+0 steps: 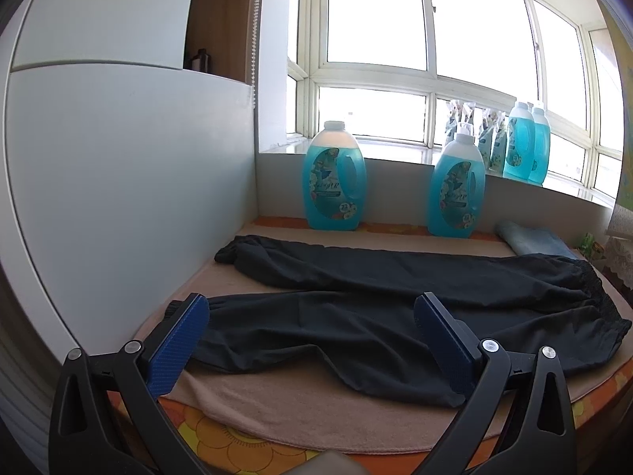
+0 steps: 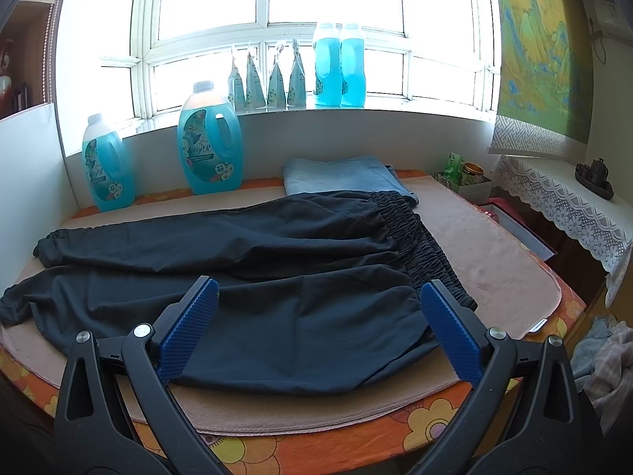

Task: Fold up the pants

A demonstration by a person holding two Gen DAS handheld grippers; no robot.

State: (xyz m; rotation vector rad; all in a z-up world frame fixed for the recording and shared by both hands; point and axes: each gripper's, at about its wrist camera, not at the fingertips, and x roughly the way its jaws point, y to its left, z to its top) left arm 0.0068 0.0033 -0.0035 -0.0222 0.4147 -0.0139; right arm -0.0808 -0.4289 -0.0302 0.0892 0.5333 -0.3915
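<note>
Black pants (image 1: pixel 356 308) lie spread flat on a beige mat (image 1: pixel 316 411), both legs running left and the elastic waistband at the right. The left gripper (image 1: pixel 312 308) is open and hovers over the near leg's lower part, holding nothing. In the right wrist view the same pants (image 2: pixel 253 277) fill the middle, with the gathered waistband (image 2: pixel 419 237) at the right. The right gripper (image 2: pixel 320 297) is open above the near hip area beside the waistband, with nothing between its blue pads (image 2: pixel 190 328).
Two blue detergent bottles (image 1: pixel 334 178) (image 1: pixel 457 190) stand at the back edge; more bottles and pouches (image 2: pixel 332 65) sit on the windowsill. A folded blue towel (image 2: pixel 340 174) lies behind the waistband. A white panel (image 1: pixel 118 178) walls the left side. Boxes and a lace-covered shelf (image 2: pixel 561 198) are at the right.
</note>
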